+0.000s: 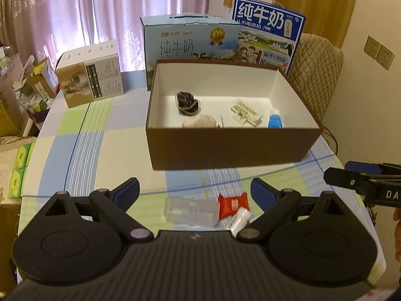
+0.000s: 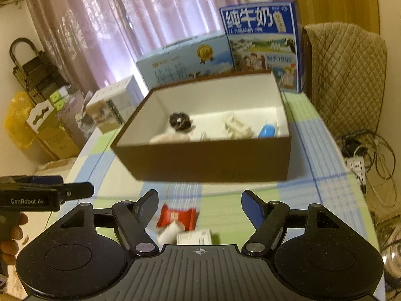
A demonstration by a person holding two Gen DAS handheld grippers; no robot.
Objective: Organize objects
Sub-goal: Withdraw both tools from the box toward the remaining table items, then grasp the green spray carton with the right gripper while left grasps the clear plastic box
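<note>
A brown open box [image 1: 225, 148] [image 2: 213, 160] stands mid-table. It holds a dark hair tie [image 1: 186, 102], a beige pouch [image 1: 199, 121], a white clip [image 1: 246, 114] and a blue tube [image 1: 275, 120]. On the cloth before it lie a clear plastic case [image 1: 190, 210], a red packet [image 1: 233, 204] [image 2: 176, 217] and a small white bottle [image 1: 240, 220] [image 2: 170, 233]. A small white box [image 2: 194, 238] lies beside them. My left gripper [image 1: 195, 190] is open and empty above them. My right gripper [image 2: 200, 200] is open and empty too.
Two blue milk cartons [image 1: 190, 40] [image 1: 268, 32] stand behind the brown box, a white-and-tan carton [image 1: 90, 75] at the left. A quilted chair [image 2: 348, 80] and cables [image 2: 368, 150] are at the right. Cardboard clutter [image 1: 20, 87] lies off the table's left edge.
</note>
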